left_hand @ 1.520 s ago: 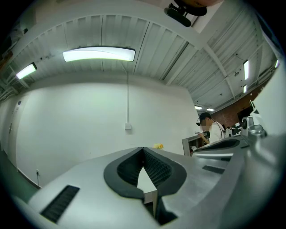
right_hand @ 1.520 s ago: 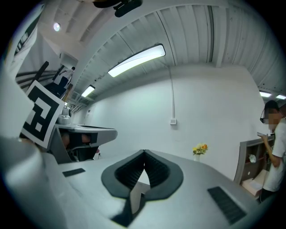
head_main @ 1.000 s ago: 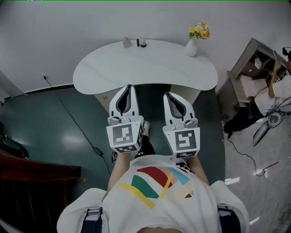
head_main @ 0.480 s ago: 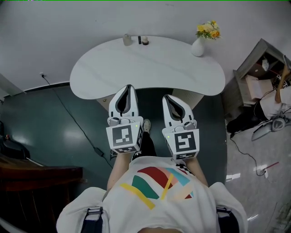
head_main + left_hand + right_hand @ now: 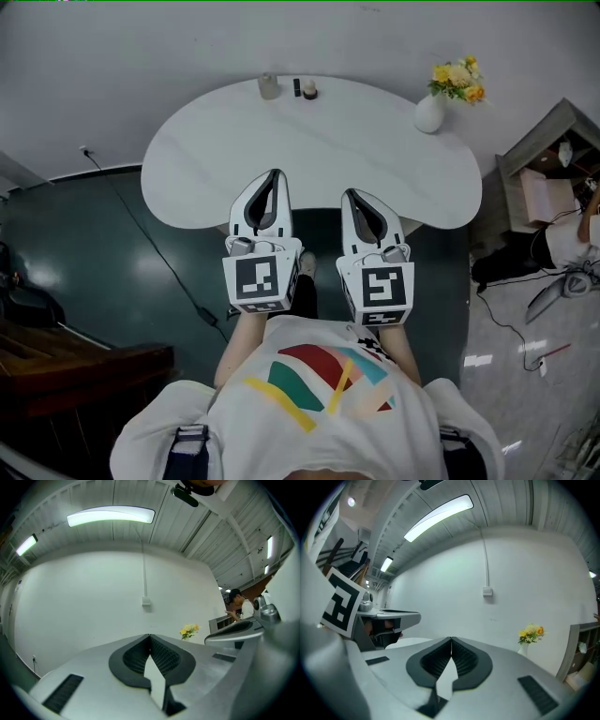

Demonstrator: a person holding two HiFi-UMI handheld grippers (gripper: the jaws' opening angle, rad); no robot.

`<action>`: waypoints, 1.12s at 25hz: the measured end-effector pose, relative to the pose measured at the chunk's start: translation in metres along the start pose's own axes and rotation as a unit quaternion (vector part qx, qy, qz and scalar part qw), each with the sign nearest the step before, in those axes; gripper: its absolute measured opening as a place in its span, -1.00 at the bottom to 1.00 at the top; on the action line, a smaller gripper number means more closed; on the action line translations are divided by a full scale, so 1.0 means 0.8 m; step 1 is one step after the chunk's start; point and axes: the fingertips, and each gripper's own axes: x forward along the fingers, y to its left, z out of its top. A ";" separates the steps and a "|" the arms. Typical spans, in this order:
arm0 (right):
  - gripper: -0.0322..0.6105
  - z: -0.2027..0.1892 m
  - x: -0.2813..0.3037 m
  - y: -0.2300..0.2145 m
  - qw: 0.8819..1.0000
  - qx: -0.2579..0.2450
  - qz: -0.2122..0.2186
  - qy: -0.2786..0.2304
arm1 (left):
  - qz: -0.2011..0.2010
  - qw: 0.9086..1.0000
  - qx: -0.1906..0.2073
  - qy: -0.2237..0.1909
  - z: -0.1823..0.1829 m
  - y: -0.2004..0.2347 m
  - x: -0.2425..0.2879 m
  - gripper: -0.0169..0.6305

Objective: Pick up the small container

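the left gripper (image 5: 274,175) and the right gripper (image 5: 350,193) are held side by side in front of the person, pointing roughly level toward a white curved worktop (image 5: 206,159). in the head view their tips overlap its near edge. each gripper's own view shows its jaws pressed together with nothing between them – both are empty.

the small container (image 5: 269,87), pale and cup-like, stands at the far edge of the worktop close to the wall, well apart from both grippers. just beside it on the right are a slim dark thing (image 5: 296,87) and a low dark jar (image 5: 308,93) – which of the three the task means i cannot tell for certain.

a white vase (image 5: 429,114) of yellow flowers (image 5: 459,77) stands at the far right end of the worktop. the floor (image 5: 84,253) beneath is dark green and glossy, with a black cable (image 5: 159,258) trailing across it. past the right end of the worktop is a shelf unit (image 5: 539,155).
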 end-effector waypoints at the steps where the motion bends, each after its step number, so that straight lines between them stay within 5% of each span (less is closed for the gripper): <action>1: -0.86 0.006 0.011 0.000 1.000 0.002 0.000 -0.002 | 0.000 1.000 0.002 0.001 0.001 0.009 0.011 -0.89; 11: -0.87 0.014 0.136 -0.023 0.999 0.004 -0.015 0.039 | -0.024 1.000 -0.004 0.012 -0.006 0.067 0.128 -0.89; 28: -0.86 0.015 0.318 -0.053 0.997 0.001 -0.024 0.073 | -0.004 0.999 -0.032 0.017 -0.034 0.176 0.298 -0.90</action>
